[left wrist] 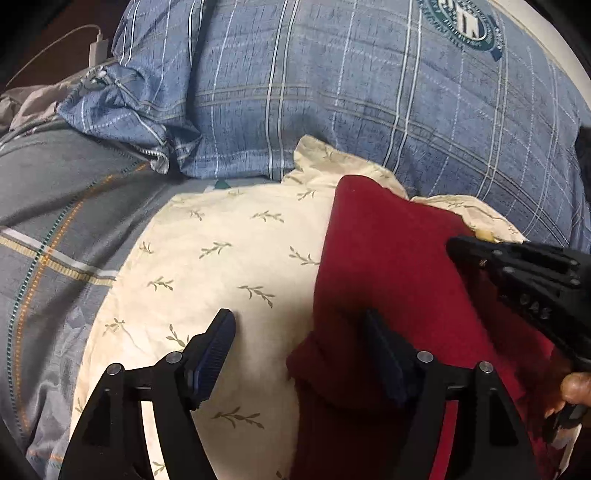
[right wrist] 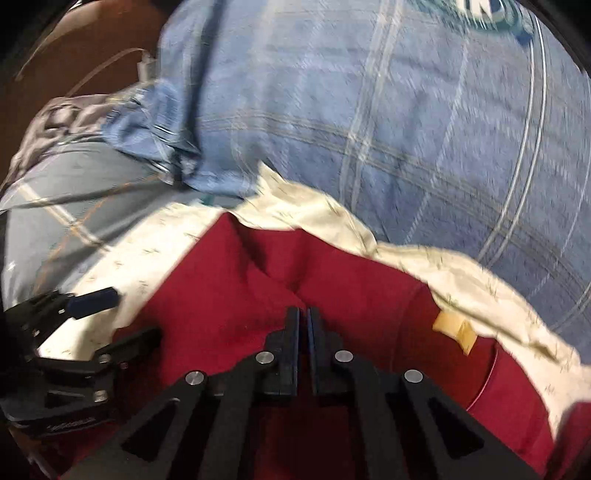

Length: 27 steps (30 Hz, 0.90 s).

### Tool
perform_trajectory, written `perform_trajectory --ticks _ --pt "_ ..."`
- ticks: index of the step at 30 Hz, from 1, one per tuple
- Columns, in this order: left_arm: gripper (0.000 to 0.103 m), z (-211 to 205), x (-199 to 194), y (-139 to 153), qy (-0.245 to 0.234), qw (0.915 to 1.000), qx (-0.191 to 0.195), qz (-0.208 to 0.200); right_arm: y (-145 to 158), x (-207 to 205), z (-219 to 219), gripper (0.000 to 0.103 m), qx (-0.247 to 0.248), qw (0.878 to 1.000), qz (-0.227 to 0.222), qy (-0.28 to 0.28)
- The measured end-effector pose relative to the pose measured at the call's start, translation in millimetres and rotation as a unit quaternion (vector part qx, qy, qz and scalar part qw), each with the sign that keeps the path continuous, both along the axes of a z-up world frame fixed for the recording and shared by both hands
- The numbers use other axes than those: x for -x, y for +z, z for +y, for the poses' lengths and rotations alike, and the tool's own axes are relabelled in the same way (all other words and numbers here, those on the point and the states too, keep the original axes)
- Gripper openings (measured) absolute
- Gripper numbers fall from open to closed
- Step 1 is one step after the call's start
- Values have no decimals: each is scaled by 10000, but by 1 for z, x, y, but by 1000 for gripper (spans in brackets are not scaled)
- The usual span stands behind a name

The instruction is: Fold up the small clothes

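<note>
A dark red garment lies on a cream pillow with a leaf print. My left gripper is open, its right finger resting on the garment's left edge and its left finger over the pillow. My right gripper is shut on a raised fold of the red garment, which creases up toward the pads. The right gripper also shows at the right of the left wrist view. The left gripper shows at the left of the right wrist view. A tan label sits at the garment's edge.
A blue plaid pillow with a round green emblem lies behind. A grey striped bedcover spreads to the left. A white charger and cable rest at the far left.
</note>
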<state>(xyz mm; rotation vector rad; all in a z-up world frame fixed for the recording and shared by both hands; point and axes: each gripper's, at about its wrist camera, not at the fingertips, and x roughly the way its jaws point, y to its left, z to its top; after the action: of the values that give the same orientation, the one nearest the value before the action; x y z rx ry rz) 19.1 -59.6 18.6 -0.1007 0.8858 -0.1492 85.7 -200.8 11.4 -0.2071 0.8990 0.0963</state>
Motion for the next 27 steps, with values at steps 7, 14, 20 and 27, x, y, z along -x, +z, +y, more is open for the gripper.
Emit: perform_trajectory --ticks 7,14,20,27 --pt "71 0 0 5 47 9999 40 -86 13 37 -21 30 -431 9979 -160 -467" --pt "71 -4 16 19 -374 9984 262 -337 15 105 -59 35 -364 9941 -185 -1007" --pt "72 -17 14 3 -506 9986 -159 -25 3 134 -114 38 -772 9792 -104 -1873" --pt "75 -23 16 3 -435 9986 -301 -48 14 149 -117 51 -851 9779 -253 -1894"
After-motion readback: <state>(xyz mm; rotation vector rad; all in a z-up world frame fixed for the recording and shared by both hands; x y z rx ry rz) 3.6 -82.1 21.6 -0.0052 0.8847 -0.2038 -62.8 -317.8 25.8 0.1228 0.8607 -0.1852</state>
